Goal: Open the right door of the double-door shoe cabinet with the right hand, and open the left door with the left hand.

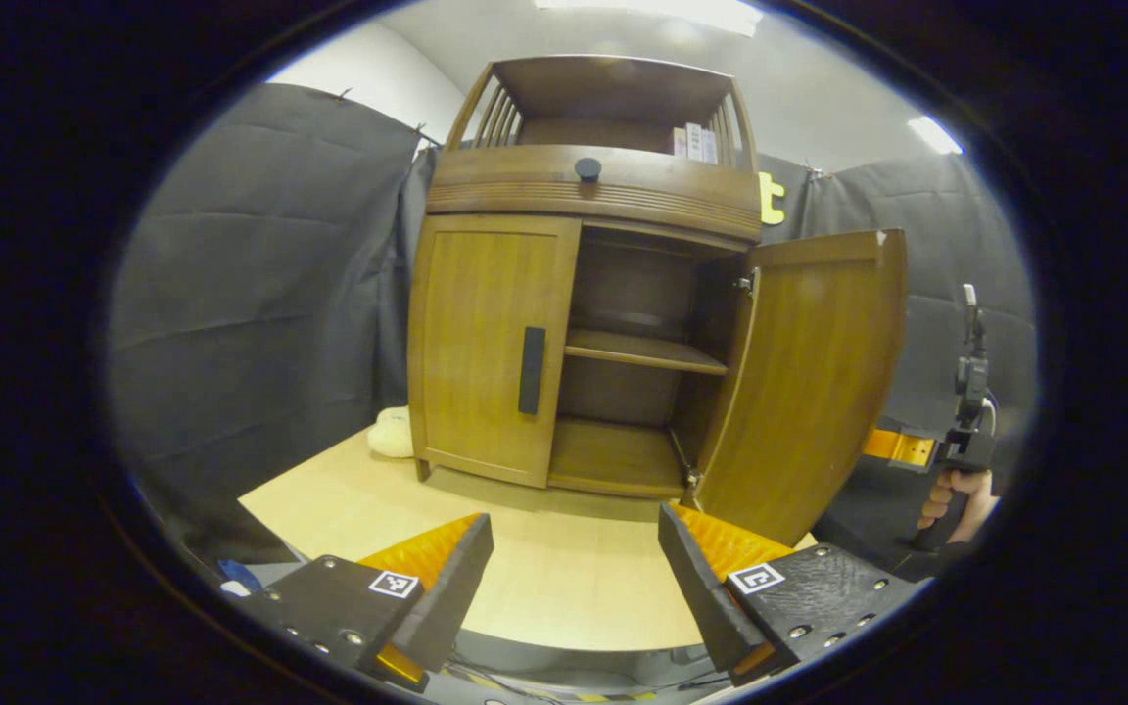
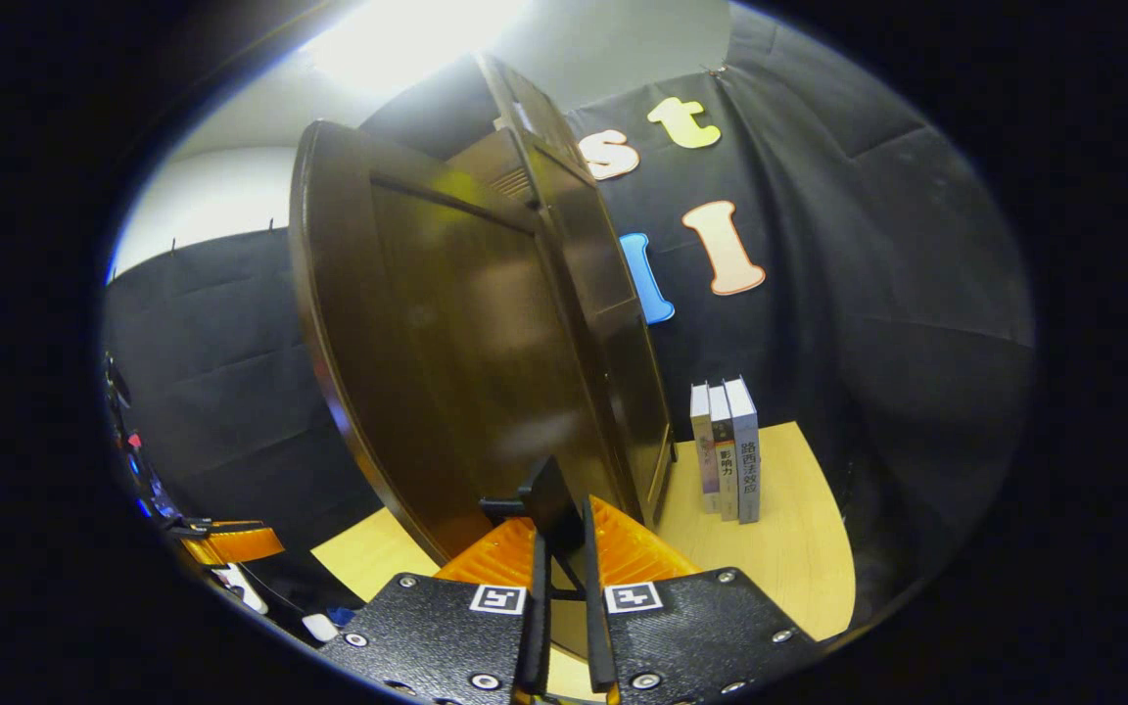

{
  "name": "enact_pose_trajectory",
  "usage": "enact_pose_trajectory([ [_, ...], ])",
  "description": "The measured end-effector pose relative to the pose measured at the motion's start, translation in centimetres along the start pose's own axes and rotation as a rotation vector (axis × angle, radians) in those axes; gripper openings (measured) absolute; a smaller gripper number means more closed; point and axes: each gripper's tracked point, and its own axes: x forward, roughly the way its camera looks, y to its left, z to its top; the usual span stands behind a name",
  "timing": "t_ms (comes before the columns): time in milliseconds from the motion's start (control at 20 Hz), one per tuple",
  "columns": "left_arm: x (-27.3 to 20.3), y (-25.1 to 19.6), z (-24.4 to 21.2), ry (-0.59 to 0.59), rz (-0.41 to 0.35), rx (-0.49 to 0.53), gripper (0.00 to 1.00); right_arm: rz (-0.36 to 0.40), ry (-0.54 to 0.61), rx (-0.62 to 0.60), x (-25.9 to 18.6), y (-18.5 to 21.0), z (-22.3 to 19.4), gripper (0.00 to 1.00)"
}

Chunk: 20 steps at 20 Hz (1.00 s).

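Nearest the lens in the left gripper view, the left gripper (image 1: 576,578) hangs with jaws wide apart and nothing between them, above the pale table (image 1: 564,578). Beyond it stands the cabinet (image 1: 593,186): its left door (image 1: 491,343) is closed, with a dark handle (image 1: 531,370) at its inner edge, while the right door (image 1: 809,382) is swung open, baring the shelf (image 1: 644,351) inside. Farther right, a hand (image 1: 961,499) grips the other tool. In the right gripper view, the right gripper (image 2: 564,563) has its jaws narrow, clamped on the right door's handle (image 2: 549,499) (the open panel looms just ahead). Three books (image 2: 726,450) stand upright on the table to the right.
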Motion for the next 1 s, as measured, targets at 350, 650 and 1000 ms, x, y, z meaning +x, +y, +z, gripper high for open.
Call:
enact_pose_trajectory([
  [350,0.2,1.7,1.8,-0.048,0.088,-0.015,1.00,-0.044,0.005,-0.029,0.0,-0.4,-0.4,0.17],
  [650,5.6,5.8,5.2,-0.087,0.028,0.003,1.00,-0.204,-0.016,0.141,-3.8,-3.2,-0.8,0.94],
  [1000,16.3,8.7,8.7,-0.066,-0.089,-0.015,1.00,-0.508,-0.154,0.066,-9.7,-3.5,1.1,0.95],
])
